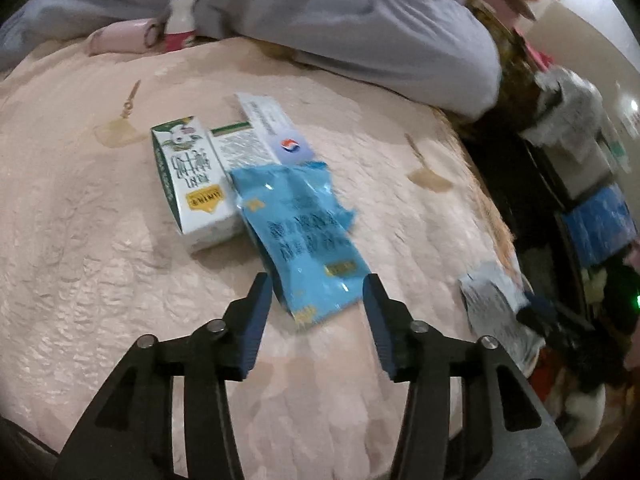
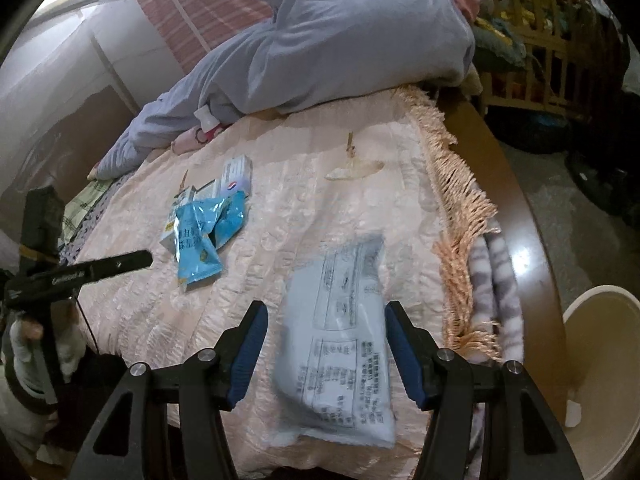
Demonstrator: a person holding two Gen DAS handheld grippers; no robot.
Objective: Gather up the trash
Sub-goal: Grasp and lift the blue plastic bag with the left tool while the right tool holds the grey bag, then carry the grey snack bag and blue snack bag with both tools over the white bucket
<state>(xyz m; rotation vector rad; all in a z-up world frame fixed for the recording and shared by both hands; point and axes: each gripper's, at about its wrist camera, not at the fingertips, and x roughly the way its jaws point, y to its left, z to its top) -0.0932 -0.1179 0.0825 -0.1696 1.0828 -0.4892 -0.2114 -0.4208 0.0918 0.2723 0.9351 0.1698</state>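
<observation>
A pale pink quilted bedspread (image 2: 304,216) fills both views, its tasselled fringe (image 2: 460,216) running down the edge at three o'clock; a grey-lilac duvet (image 2: 340,52) is heaped across the far side at twelve o'clock, and a cream bin (image 2: 600,380) stands on the floor at four o'clock in the right wrist view, beside a striped grey blanket (image 2: 500,280) that hangs off the bed.

The right gripper (image 2: 326,344) points steeply down over the near edge of the bed, its blue-padded jaws spread; a pale grey printed wrapper (image 2: 344,340) lies flat between them, and whether the pads touch its edges cannot be told through the blur.

The left gripper (image 1: 318,312) tilts down likewise — jaws apart, the lower end of a crumpled blue wrapper (image 1: 304,236) lying between the tips, no pad seen pressing on it; in the right wrist view the same tool reaches in from nine o'clock, held by a gloved hand (image 2: 28,344).

At eleven o'clock of the blue wrapper lies a white-and-green milk carton (image 1: 192,180) on its side, touching it; behind both, at twelve o'clock, a white box with a red-and-blue roundel (image 1: 276,132).

Smallest — a small white-capped bottle (image 1: 180,24) and a pink case (image 1: 120,36) against the duvet at eleven o'clock.
</observation>
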